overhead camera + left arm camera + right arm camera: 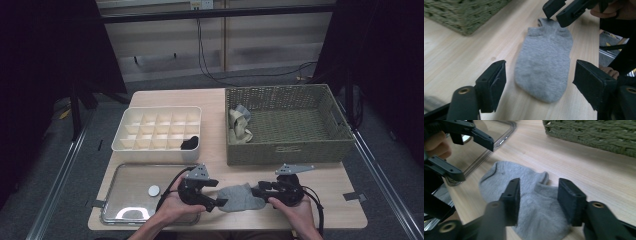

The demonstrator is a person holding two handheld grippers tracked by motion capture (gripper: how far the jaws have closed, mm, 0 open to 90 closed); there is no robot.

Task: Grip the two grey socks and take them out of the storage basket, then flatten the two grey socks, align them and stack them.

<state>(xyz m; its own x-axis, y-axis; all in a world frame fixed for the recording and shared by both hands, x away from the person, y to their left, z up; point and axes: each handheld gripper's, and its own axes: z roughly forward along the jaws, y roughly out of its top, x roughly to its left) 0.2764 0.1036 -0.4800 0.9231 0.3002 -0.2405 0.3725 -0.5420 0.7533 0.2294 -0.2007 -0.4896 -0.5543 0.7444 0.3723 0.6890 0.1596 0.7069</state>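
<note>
A grey ankle sock [241, 196] lies flat on the wooden table near its front edge, between my two grippers. My left gripper [217, 193] points at it from the left, jaws wide apart on either side of the toe end [544, 62], pads not touching the fabric. My right gripper [259, 191] comes in from the right. Its jaws stand apart over the cuff end [506, 177], nothing pinched between them. In the left gripper view the right gripper [560, 12] hovers at the sock's far end. The right gripper view has the left gripper [471, 157] open at upper left.
A green woven basket [290, 150] stands behind the sock at the right, with beige and grey socks [240, 125] in its left corner. A white compartment box [160, 145] holds a black item [190, 143]. A metal tray [130, 215] with a small white disc [154, 190] lies front left.
</note>
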